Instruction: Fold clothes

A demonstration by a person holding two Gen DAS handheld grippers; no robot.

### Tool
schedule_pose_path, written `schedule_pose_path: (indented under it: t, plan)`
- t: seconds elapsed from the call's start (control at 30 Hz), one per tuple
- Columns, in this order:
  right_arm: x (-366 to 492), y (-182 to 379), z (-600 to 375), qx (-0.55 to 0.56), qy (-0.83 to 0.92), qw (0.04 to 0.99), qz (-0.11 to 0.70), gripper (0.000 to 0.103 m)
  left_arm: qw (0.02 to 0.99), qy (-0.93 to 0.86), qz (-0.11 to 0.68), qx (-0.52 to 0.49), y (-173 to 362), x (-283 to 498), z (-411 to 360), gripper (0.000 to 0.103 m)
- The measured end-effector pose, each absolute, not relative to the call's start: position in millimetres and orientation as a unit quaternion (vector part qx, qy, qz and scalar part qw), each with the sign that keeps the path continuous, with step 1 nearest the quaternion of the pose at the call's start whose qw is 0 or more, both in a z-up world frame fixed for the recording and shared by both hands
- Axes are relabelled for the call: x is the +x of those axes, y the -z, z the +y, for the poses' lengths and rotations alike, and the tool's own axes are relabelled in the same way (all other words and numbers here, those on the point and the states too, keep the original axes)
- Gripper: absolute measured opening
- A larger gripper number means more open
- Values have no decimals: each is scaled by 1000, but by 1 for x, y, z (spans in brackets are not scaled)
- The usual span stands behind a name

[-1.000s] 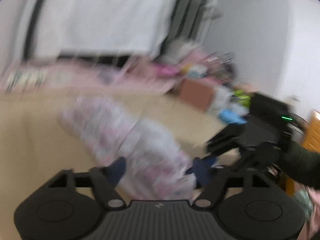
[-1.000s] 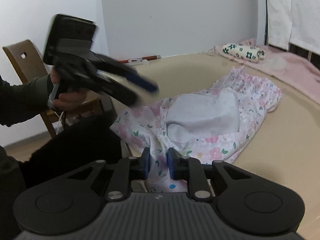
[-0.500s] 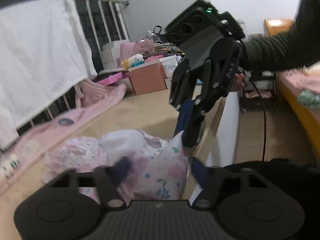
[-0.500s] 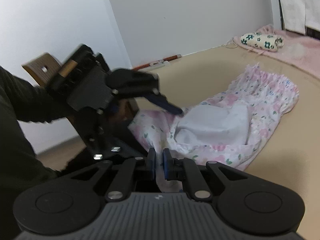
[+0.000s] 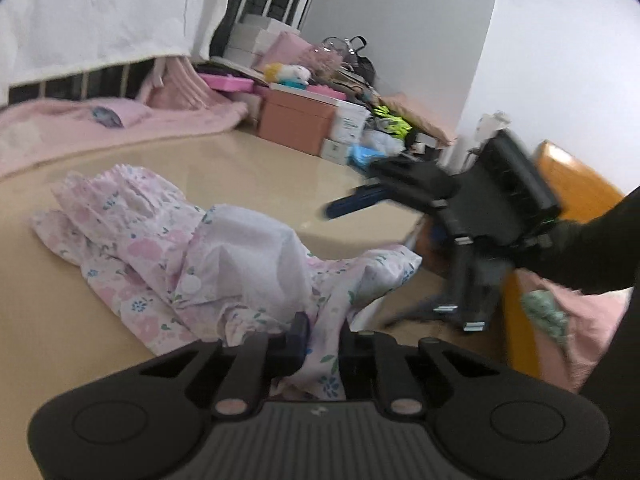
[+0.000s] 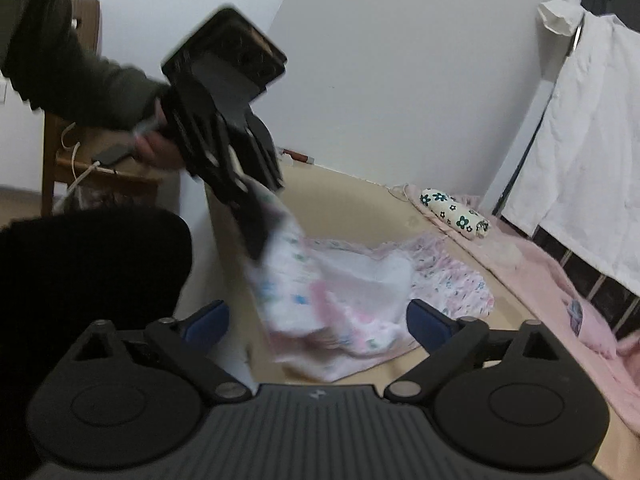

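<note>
A pink floral garment (image 5: 160, 256) with a white lining lies crumpled on the beige bed surface (image 5: 248, 164). My left gripper (image 5: 322, 338) is shut on the garment's near edge, cloth pinched between its fingers. In the right wrist view the left gripper (image 6: 256, 236) lifts that edge of the garment (image 6: 352, 288) off the bed. My right gripper (image 6: 316, 320) is open and empty, its blue pads on either side of the garment's near part. In the left wrist view the right gripper (image 5: 360, 200) hovers open to the right of the garment.
A pink blanket (image 5: 120, 120) and a white sheet on a rail (image 5: 100, 12) lie beyond the garment. Boxes and clutter (image 5: 312, 112) stand at the bed's far end. A flowered pillow (image 6: 452, 212) lies by the wall. A wooden chair (image 6: 72, 168) stands beside the bed.
My right gripper let go of the garment and opened. My left gripper closed on the garment's edge and lifted it.
</note>
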State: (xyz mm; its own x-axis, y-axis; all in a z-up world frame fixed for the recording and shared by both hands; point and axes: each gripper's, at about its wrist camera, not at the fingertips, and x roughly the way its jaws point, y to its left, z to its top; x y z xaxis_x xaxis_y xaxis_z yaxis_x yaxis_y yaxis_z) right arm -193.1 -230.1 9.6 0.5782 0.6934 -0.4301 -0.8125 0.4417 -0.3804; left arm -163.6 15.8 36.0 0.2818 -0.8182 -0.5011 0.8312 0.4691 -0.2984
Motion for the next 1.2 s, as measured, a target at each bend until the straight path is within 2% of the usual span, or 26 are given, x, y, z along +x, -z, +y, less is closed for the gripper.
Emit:
schedule_pose_path:
  t: [0.13,0.17,0.2,0.23,0.27,0.3,0.33,0.5,0.57,0.63,0.67,0.73,0.83,0.87,0.9,0.93,0.97,1.0,1.03,1.2]
  plan:
    - [-168,-8,-221,-223,-504,822,141,69,793,521,315,-17,-36,-169,24,12]
    - [-164,-8,-219,-208,-519,815,153,51,800,512,313,-15,-36,-170,26,12]
    - [-160,-8,-217,-192,-533,807,167,29,818,491,299,-15,-37,-175,31,20]
    - [-153,-7,-219,-163,-540,803,195,21,836,473,279,-19,-39,-182,36,40]
    - [-147,-7,-222,-126,-541,802,219,20,854,454,254,-26,-40,-192,42,55]
    - [-146,-8,-226,-97,-539,804,231,20,873,432,222,-36,-40,-206,49,80]
    - [-143,-8,-230,-79,-538,805,237,20,886,418,196,-45,-38,-217,55,88]
    - [-135,-7,-234,-28,-535,803,261,20,899,398,173,-47,-28,-240,49,86]
    - [-132,-9,-232,-20,-541,796,272,20,897,407,167,-36,-27,-238,41,81]
    - [-128,-10,-231,-6,-547,787,285,20,891,418,176,-30,-24,-230,35,61]
    - [-126,-11,-232,7,-553,780,293,20,886,425,182,-30,-22,-226,34,55]
    - [-125,-15,-235,26,-560,770,303,20,876,440,196,-28,-18,-216,32,28]
    - [-123,-18,-239,32,-556,768,315,23,857,461,225,-34,-13,-202,34,13]
    - [-127,-20,-241,26,-549,778,306,34,852,465,237,-47,-11,-196,37,13]
    - [-132,-22,-244,20,-541,787,296,59,845,468,251,-63,-9,-190,41,12]
    - [-140,-24,-249,12,-536,799,273,73,840,470,260,-80,-8,-186,45,12]
    - [-153,-27,-254,-3,-531,814,234,96,835,471,268,-101,-6,-182,49,12]
    - [-163,-26,-258,-16,-533,823,197,102,829,473,274,-121,-5,-179,53,12]
    - [-173,-24,-260,-34,-535,828,168,102,823,476,279,-140,-4,-175,56,11]
    - [-178,0,-245,-80,-500,852,133,101,789,493,302,-207,-3,-161,66,11]
